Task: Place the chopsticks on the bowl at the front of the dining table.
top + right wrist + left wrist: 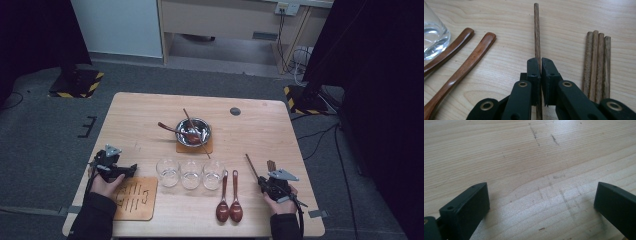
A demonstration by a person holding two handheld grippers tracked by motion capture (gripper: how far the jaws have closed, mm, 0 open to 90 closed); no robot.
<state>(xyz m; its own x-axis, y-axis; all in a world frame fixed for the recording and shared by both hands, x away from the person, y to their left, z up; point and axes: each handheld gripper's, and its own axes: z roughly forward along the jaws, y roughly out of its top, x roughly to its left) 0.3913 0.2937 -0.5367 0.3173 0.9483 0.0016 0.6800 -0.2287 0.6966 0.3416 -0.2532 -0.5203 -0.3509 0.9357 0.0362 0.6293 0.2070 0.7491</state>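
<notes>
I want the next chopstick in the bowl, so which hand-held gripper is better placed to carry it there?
Probably the right. The right hand-held gripper is already shut on a chopstick, beside the remaining chopsticks. The left hand-held gripper is open over bare table, holding nothing. The bowl sits mid-table.

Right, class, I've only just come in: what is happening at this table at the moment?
A person works with a gripper in each hand at a wooden table. The right gripper is shut on a single wooden chopstick, with four more chopsticks lying beside it. The left gripper is open over bare wood, holding nothing. Further back a metal bowl already holds a spoon and a chopstick; three glasses and two wooden spoons wait in front.
</notes>
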